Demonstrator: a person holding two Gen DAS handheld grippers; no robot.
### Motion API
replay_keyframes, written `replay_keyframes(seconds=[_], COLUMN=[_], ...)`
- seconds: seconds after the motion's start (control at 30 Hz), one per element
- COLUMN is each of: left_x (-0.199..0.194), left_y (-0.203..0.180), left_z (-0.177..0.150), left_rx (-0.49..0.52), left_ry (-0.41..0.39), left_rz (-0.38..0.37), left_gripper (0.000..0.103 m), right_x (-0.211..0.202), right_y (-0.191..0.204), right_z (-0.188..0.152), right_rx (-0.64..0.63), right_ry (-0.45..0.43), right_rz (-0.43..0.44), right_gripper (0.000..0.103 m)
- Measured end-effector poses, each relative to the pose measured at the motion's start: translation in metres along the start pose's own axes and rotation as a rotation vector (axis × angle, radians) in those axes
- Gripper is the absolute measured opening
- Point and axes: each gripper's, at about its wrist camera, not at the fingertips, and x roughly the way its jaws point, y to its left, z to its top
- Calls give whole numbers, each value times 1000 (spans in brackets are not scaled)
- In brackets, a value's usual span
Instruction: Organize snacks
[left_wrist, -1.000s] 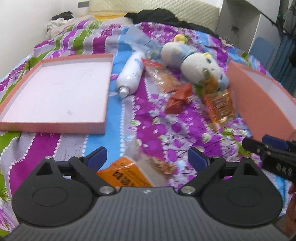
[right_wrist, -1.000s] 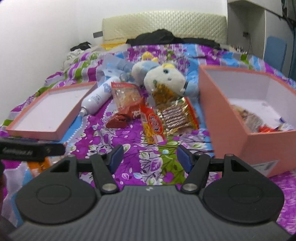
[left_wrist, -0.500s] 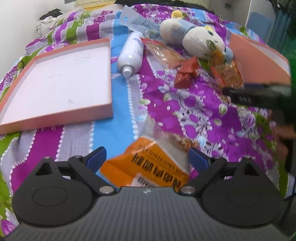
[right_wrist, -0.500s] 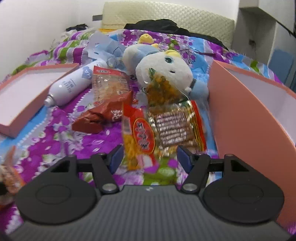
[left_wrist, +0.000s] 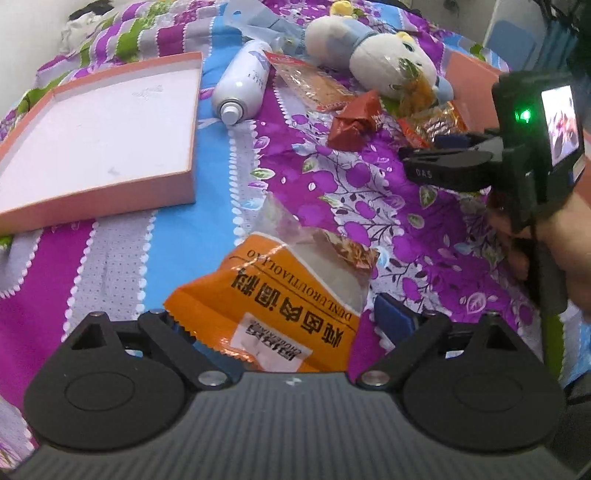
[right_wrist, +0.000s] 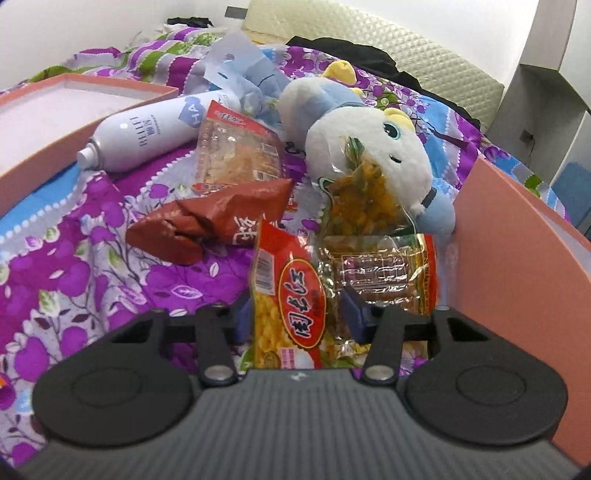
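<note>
Closing right tongs (right_wrist: 291, 317) astride corn bag (right_wrist: 286, 295) on bed beside box (right_wrist: 517, 236), not clamped yet. Bag light, soft, slippery: pinch flat lower edge. Left tongs (left_wrist: 280, 321) apart over orange bag (left_wrist: 273, 306).

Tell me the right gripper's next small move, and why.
Probably finish closing on the red-and-yellow snack packet. The right gripper straddles it, its jaws have just been narrowing, and its pads sit close to the packet's edges, though a firm pinch isn't clear. The open pink box waits just beside it for the drop.
</note>
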Motion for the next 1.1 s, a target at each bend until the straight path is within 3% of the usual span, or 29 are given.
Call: replay_keyframes(seconds=[0.17, 0.27, 0.3, 0.53, 0.77, 0.93, 1.1], left_x=[0, -2, -2, -9, -23, -25, -23], left_y=[-4, -7, -7, -2, -12, -25, -29], left_z=[0, 1, 2, 4, 3, 2, 1], left_rx=[2, 14, 4, -85, -134, -136, -179], left_ry=[-10, -21, -23, -44, -65, -51, -19], left_rz=[26, 56, 56, 48, 29, 66, 23], left_gripper=[81, 65, 60, 51, 50, 50, 51], right_x=[2, -3, -7, -53, -117, -152, -173], right_y=[-6, -11, -13, -11, -4, -5, -1], right_z=[0, 0, -1, -11, -31, -42, -61], right_rx=[46, 63, 70, 47, 44, 58, 53], right_ry=[24, 29, 28, 8, -1, 6, 52], right_rz=[5, 12, 18, 89, 171, 205, 265], right_gripper=[12, 4, 3, 3, 3, 3, 4])
